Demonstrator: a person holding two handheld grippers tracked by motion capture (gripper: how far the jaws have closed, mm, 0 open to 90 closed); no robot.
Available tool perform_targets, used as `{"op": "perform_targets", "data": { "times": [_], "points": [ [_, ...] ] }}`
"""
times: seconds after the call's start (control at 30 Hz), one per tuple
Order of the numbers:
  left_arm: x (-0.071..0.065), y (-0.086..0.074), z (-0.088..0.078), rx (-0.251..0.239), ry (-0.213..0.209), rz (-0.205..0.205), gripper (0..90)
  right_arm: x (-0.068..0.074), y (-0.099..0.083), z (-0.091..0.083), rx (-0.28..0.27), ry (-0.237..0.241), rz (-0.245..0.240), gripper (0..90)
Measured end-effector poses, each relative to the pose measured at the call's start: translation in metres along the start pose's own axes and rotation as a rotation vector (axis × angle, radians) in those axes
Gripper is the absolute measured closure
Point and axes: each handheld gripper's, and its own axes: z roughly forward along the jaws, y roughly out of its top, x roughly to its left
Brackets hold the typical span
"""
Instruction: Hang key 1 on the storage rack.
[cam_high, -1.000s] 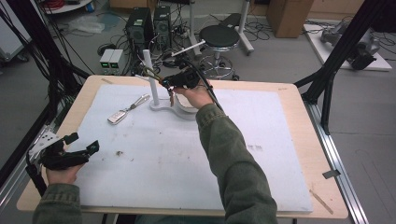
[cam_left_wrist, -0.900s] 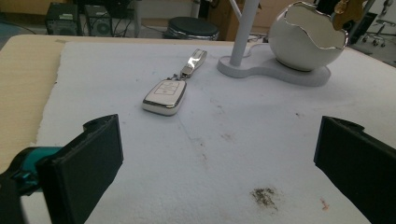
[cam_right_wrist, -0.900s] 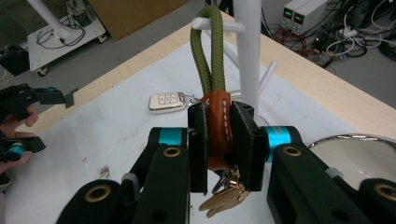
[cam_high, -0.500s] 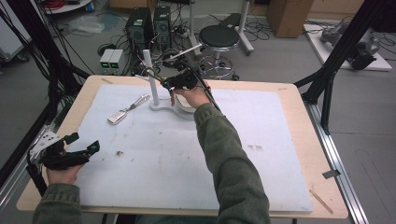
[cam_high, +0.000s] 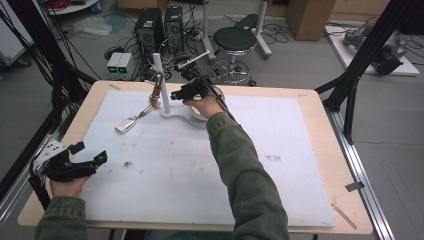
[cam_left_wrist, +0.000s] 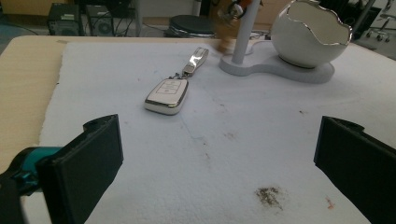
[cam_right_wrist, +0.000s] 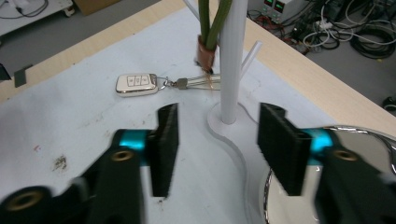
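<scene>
My right tongs (cam_right_wrist: 212, 154) have just been opening, nothing between them; left tongs (cam_left_wrist: 219, 163) gape idle. Key fob (cam_right_wrist: 137, 84): light, slick; grab its strap (cam_right_wrist: 206, 53)

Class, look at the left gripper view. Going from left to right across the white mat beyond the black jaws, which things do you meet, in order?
Car key fob → its metal strap → white stand post → white egg-shaped bowl.
</scene>
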Motion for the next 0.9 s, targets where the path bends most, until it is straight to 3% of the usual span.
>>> {"op": "perform_targets", "data": {
  "times": [0.07, 0.2, 0.3, 0.43, 0.67, 0.9],
  "points": [
    [0.000, 0.000, 0.000, 0.000, -0.001, 0.001, 1.7, 0.001, -0.001, -0.002, -0.006, -0.003, 0.008, 37.3],
    [-0.001, 0.000, -0.001, -0.002, 0.001, 0.001, 1.7, 0.003, -0.005, -0.007, -0.012, -0.074, 0.028, 20.7],
    [-0.001, 0.000, -0.001, -0.001, -0.001, -0.002, 1.7, 0.004, -0.009, -0.015, -0.024, -0.100, 0.017, 15.8],
    [-0.002, 0.000, -0.001, 0.001, -0.001, 0.002, 1.7, 0.006, -0.008, -0.027, -0.063, -0.131, -0.008, 0.9],
    [-0.003, 0.000, -0.001, 0.001, 0.001, -0.004, 1.7, 0.013, -0.013, -0.040, -0.070, -0.122, -0.045, 0.4],
    [-0.003, 0.000, -0.002, 0.000, 0.001, -0.003, 1.7, 0.013, -0.029, -0.048, -0.044, -0.132, -0.034, 0.5]
  ]
}}
